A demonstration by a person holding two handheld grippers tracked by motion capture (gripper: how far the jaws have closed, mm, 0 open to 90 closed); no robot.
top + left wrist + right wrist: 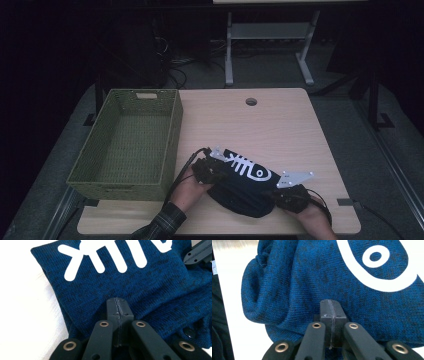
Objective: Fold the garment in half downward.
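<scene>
- Woven basket [131, 141]: an olive-green rectangular container standing on the left part of the table [280, 125], its long side running away from the person. A cut-out handle slot shows in the far end wall. The interior shows nothing but the bare woven floor.
- Blue garment [245, 187]: a dark blue knit piece bearing a white fish-skeleton print, lying folded and bunched on the table near the front edge, just to the right of the basket and apart from it. It rests outside the container.
- Left gripper [212, 170]: held at the garment's left end, beside the basket's near right corner. In the left gripper view its jaws are pressed fully together, tips [118, 305] lying against the knit; whether a fold of fabric is pinched between them cannot be told.
- Right gripper [285, 195]: held at the garment's right end near the table's front edge. In the right gripper view its jaws likewise meet with no gap, tips [331, 307] set against the fabric below the print's round eye; a pinched fold cannot be confirmed.
- Table: a light wood top with a round cable hole [251, 101] near its far edge.
</scene>
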